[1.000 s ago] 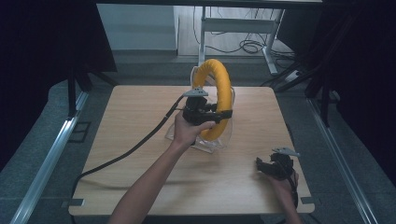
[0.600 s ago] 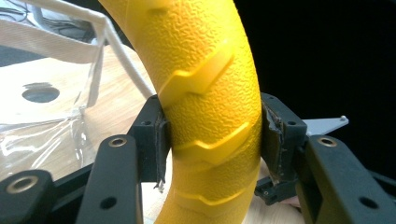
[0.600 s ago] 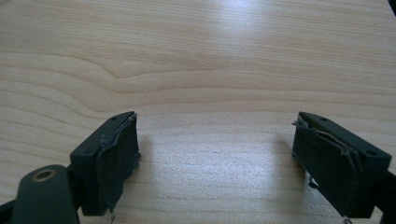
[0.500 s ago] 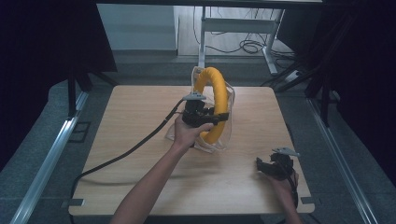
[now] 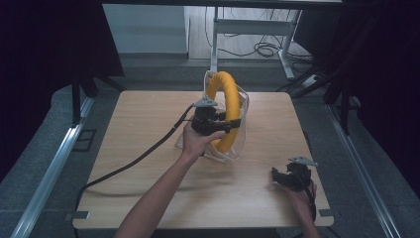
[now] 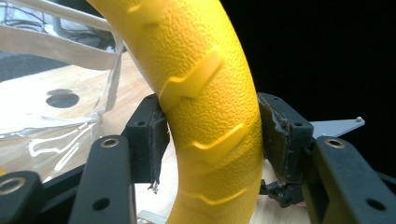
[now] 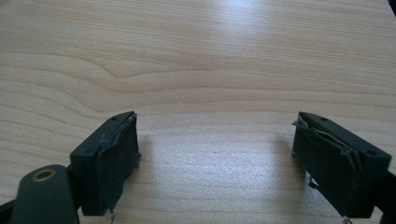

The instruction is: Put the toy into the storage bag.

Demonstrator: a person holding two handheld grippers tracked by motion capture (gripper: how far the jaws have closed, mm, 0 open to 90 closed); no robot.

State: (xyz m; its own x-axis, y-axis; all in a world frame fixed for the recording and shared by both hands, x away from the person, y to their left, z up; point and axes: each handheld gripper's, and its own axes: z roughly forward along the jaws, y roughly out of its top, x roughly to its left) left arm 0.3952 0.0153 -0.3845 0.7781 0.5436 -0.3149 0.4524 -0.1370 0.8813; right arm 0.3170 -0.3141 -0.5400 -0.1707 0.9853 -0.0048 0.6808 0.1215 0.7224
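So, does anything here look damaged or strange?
Yes. The black pads on the right gripper are frayed, with loose threads at the edges. In the left gripper view, one pad beside the yellow ring also looks torn. Nothing appears spilled on the table.

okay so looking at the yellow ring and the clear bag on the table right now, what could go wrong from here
1. The left gripper has just been opening its jaws around the yellow ring; a gap shows at the right pad, so the upright ring may tip or roll.
2. The clear bag looks thin and limp; it could slump or slide along with the ring.
3. The right gripper rests open on the table, too far away to steady anything quickly.
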